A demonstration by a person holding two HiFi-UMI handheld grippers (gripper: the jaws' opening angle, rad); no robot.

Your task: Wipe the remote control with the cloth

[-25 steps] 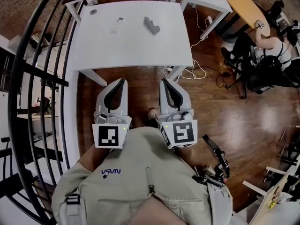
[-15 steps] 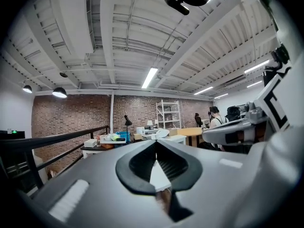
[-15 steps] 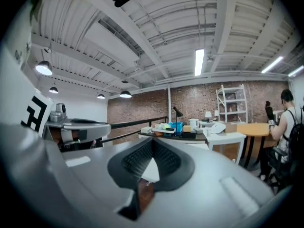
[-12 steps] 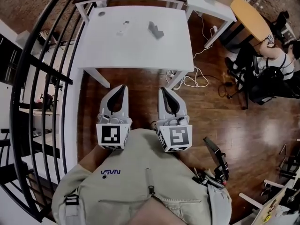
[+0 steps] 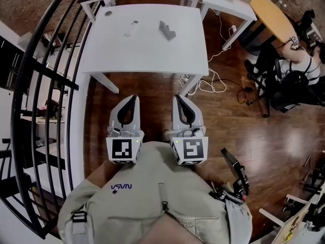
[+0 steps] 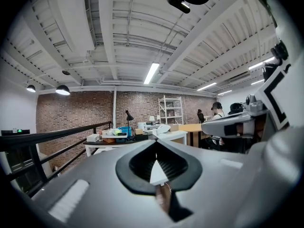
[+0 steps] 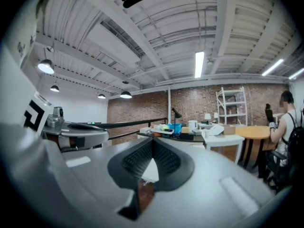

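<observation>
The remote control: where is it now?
In the head view the remote control lies on the white table, left of centre near the far edge, the grey cloth to its right.

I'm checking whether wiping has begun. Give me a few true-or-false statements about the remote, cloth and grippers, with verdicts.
1. The remote lies on the table. True.
2. The cloth covers the remote. False: it lies apart from it, to its right in the head view.
3. The left gripper holds the cloth. False: its fingers are shut on nothing, short of the table.
4. The right gripper is shut. True.
</observation>
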